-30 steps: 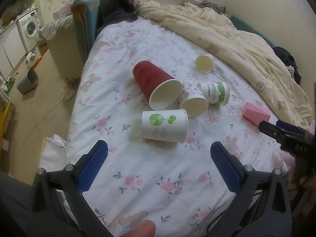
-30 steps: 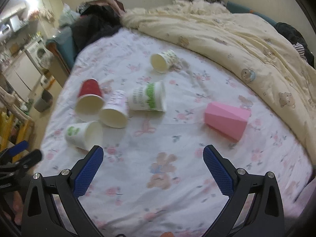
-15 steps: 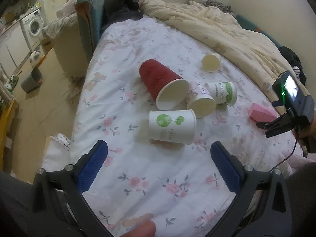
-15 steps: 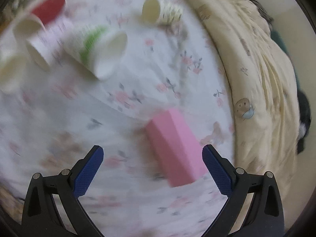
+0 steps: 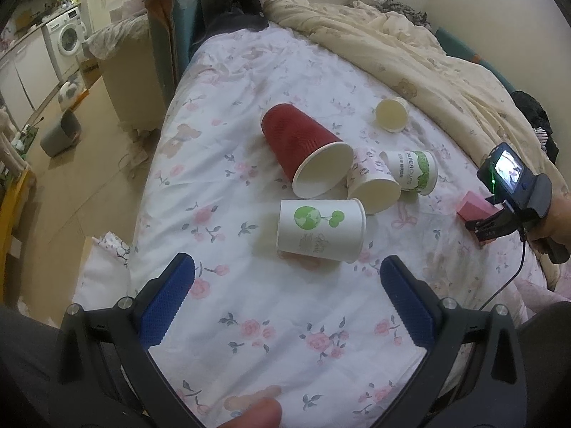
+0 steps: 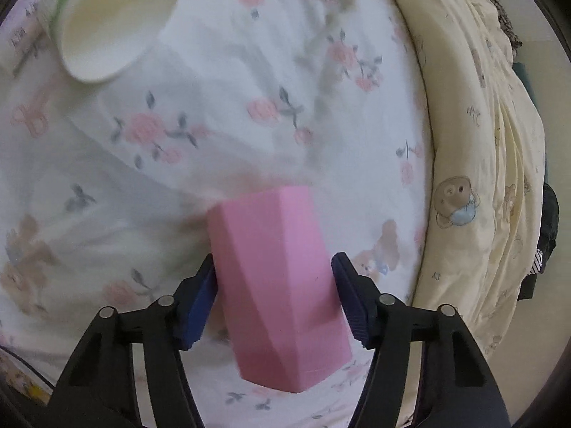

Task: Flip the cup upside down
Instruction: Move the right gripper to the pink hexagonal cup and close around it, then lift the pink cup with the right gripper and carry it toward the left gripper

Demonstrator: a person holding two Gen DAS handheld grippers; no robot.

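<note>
A pink faceted cup (image 6: 278,285) lies on its side on the floral bedsheet. My right gripper (image 6: 274,299) straddles it, both blue pads at its flanks, jaws closed in on the cup. The cup (image 5: 476,208) also shows at the right edge of the left wrist view, under the right gripper (image 5: 489,230). My left gripper (image 5: 285,306) is open and empty, hovering over the sheet in front of a white cup with a green tree print (image 5: 321,230) that lies on its side.
A red cup (image 5: 303,146), a white patterned cup (image 5: 373,185), a green-lettered paper cup (image 5: 414,171) (image 6: 107,18) and a small cream cup (image 5: 390,114) lie on their sides mid-bed. A cream duvet (image 5: 428,57) is bunched along the far right. The bed's left edge drops to the floor.
My right gripper has dropped onto the pink cup and narrowed its jaws around it. My left gripper has drifted slightly, still open.
</note>
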